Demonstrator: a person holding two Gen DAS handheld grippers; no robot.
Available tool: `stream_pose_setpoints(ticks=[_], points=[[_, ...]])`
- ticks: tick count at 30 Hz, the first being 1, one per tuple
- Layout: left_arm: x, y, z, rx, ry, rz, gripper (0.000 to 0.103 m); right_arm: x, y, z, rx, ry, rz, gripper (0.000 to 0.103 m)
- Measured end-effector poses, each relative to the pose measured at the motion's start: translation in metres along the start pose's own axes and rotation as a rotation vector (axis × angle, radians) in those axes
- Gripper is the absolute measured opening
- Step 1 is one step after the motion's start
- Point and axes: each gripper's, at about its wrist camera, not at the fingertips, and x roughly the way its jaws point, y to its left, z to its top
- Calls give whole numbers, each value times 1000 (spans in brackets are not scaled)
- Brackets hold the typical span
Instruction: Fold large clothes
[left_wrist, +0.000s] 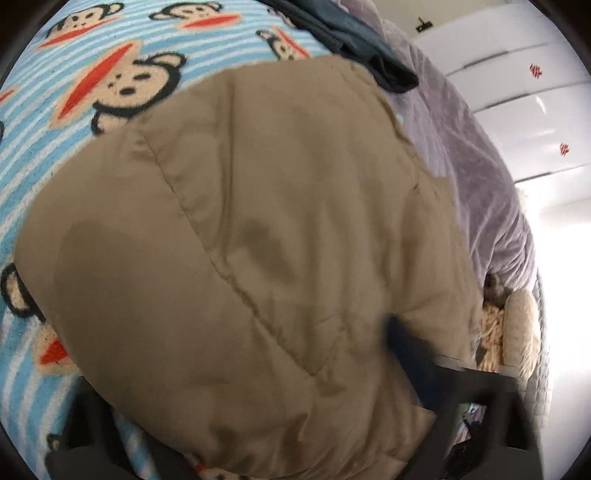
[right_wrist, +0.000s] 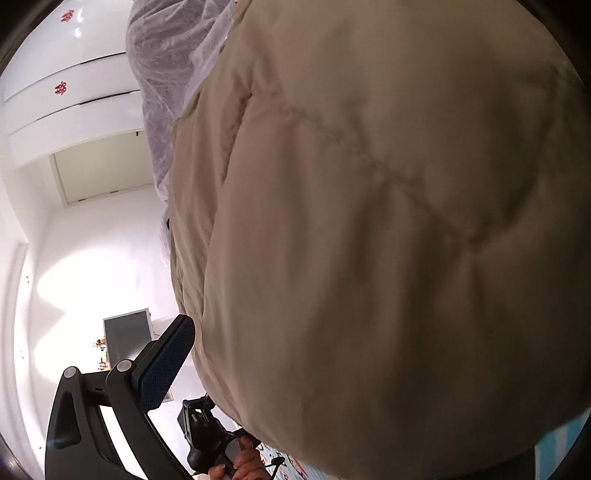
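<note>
Left wrist view: the left gripper is mostly buried under a tan quilted jacket; only its blurred right finger and a dark corner at the lower left show, so whether the jaws pinch the fabric cannot be told. The jacket is puffy, with diagonal stitch lines, and lies on a blue striped monkey-print blanket. A dark blue garment and a lavender quilt lie beyond, before a white wardrobe.

Right wrist view: the jacket fills the frame and hides one finger of the right gripper; the blue-padded finger stands beside the fabric, its grip unclear. Below, a hand holds the other tool.
</note>
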Motion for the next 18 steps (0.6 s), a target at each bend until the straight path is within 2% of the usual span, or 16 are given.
stream_pose_setpoints(ticks=[1,2,3,4,7,10,18], points=[[0,-4,1,0,3,-20,52,-1,0,0,5,1,0,100],[-3,-8,1,7,3,-43,36,-2,0,0,18,2,1,94],[-7,-10,1,23,1,-58,28,-3,-2,0,34,3,-12,72],[-12,-14,1,48,-2,-67,25,-4,-4,0,53,11,-22,55],[-29,-28,-2,141,-10,-88,21,-8,-9,-2,88,22,24,34],[-48,-37,-7,216,-15,-85,21,-17,0,-6,44,31,39,28],[-102,-33,-41,298,-4,-51,21,-47,7,-40,-16,85,19,27]])
